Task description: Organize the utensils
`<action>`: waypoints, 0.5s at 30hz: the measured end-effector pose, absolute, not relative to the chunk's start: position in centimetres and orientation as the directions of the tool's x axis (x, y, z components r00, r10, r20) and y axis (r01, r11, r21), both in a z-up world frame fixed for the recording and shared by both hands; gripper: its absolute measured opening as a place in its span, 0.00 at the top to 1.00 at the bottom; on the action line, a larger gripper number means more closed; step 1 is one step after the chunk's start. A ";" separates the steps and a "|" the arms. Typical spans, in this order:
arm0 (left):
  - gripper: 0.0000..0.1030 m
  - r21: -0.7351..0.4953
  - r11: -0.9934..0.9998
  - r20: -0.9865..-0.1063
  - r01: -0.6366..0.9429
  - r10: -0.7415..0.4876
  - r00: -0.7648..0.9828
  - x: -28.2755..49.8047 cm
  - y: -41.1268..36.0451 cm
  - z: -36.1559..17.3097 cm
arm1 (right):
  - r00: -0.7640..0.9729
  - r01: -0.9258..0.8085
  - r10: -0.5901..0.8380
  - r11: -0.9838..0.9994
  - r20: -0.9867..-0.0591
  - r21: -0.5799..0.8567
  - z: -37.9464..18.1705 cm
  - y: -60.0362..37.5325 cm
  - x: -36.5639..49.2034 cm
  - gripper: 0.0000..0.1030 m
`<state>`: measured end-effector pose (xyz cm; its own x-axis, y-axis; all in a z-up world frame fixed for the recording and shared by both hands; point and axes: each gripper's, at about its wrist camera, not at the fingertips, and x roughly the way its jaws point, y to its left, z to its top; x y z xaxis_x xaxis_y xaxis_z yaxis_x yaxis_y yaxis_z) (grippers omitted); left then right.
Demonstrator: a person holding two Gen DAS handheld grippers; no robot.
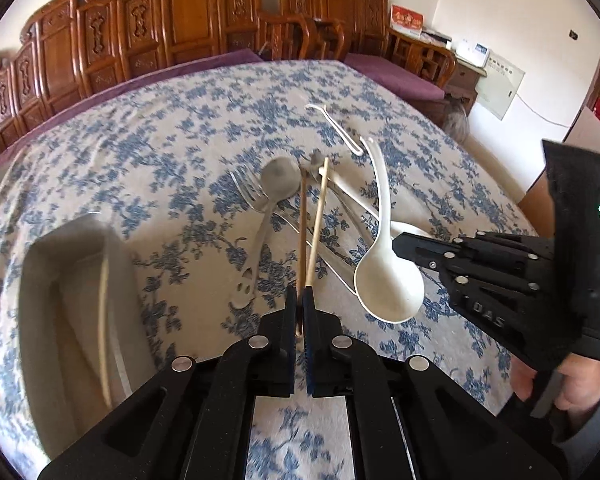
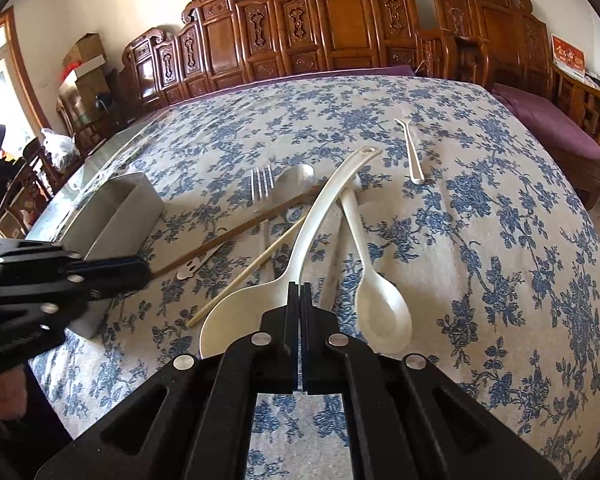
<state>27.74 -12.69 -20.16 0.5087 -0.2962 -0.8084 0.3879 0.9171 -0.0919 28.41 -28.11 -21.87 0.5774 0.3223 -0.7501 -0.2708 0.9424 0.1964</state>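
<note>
On a blue-flowered tablecloth [image 2: 480,208], the left gripper [image 1: 300,300] is clamped on the near end of a brown chopstick [image 2: 236,232], whose far end reaches into the utensil pile. A pale chopstick [image 1: 318,220] lies alongside it, seemingly not gripped. A metal holder [image 2: 116,212] stands close to the left. The right gripper [image 2: 300,292] hovers pinched shut and empty over the big white spoon [image 2: 300,232]. To do this well, the chopstick likely needs lifting clear of the fork [image 2: 262,182] and metal spoon [image 2: 296,176], then tipping upright over the holder.
</note>
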 end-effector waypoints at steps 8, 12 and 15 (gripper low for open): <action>1.00 -0.087 0.925 -0.772 0.369 -0.297 0.562 25.3 -10.3 -16.9 | 0.580 -0.309 0.355 0.929 -0.734 0.205 -21.0 -27.1 27.3 0.99; 1.00 -0.073 0.930 -0.760 0.360 -0.286 0.584 24.5 -9.4 -15.8 | 0.580 -0.322 0.363 0.924 -0.730 0.204 -20.7 -26.6 26.9 0.99; 1.00 -0.063 0.935 -0.765 0.348 -0.269 0.585 24.6 -9.0 -15.9 | 0.583 -0.323 0.357 0.926 -0.730 0.195 -20.6 -26.5 26.8 0.99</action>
<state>24.59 -8.96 -15.89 0.5849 -0.2692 -0.7652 0.3477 0.9355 -0.0633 26.81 -26.50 -20.65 0.5826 0.3572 -0.7301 -0.3232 0.9260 0.1952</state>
